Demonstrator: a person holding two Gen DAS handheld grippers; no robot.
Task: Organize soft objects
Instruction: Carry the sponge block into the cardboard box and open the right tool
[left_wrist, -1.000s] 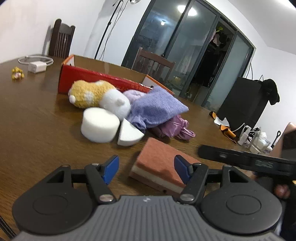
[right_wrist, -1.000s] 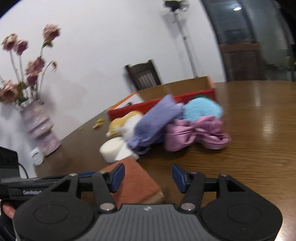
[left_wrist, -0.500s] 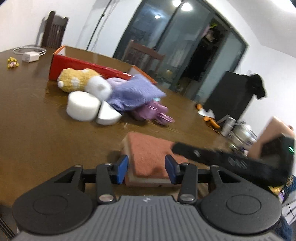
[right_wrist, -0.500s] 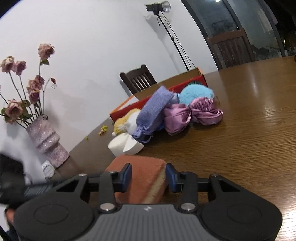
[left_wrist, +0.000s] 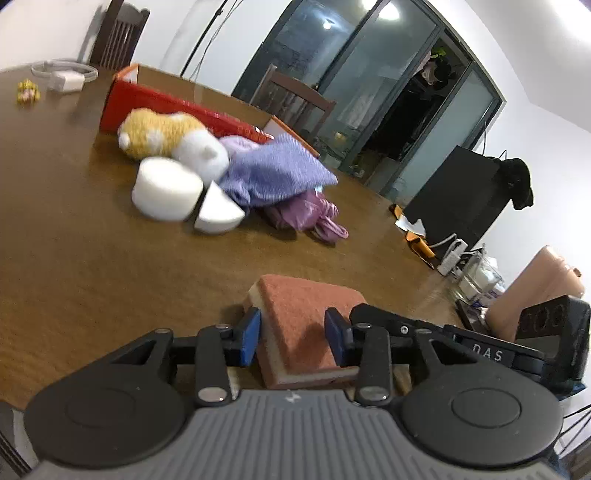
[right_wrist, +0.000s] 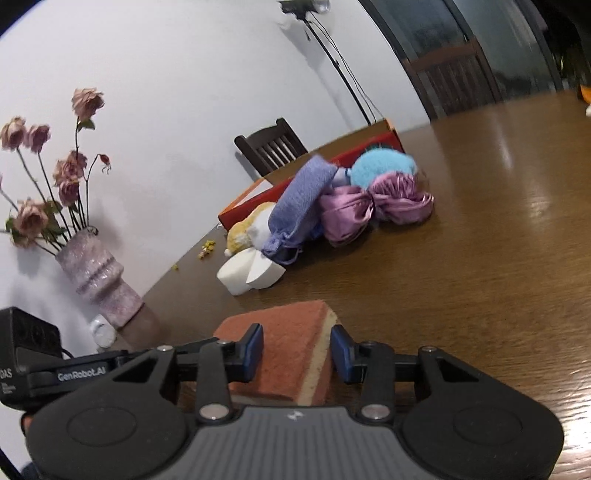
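An orange-topped sponge (left_wrist: 306, 325) with a cream layer sits between the fingers of both grippers. My left gripper (left_wrist: 293, 341) is shut on its one end, and my right gripper (right_wrist: 297, 352) is shut on the other end (right_wrist: 295, 350). The sponge looks lifted off the brown table (left_wrist: 92, 258). Further back lies a pile: a yellow and white plush (left_wrist: 166, 138), two white foam pieces (left_wrist: 166, 188), a lilac cloth bag (left_wrist: 277, 173), a purple satin bow (right_wrist: 369, 205) and a teal fluffy ball (right_wrist: 382, 166). Behind them stands a red box (left_wrist: 147, 99).
A vase of dried roses (right_wrist: 99, 280) stands at the table's left edge in the right wrist view. A white charger with cable (left_wrist: 66, 79) and a small yellow toy (left_wrist: 27, 90) lie far left. Chairs (right_wrist: 271, 146) stand beyond the table.
Both grippers have closed from wide open onto the sponge from opposite ends. The sponge has come nearer to both cameras and seems raised from the table.
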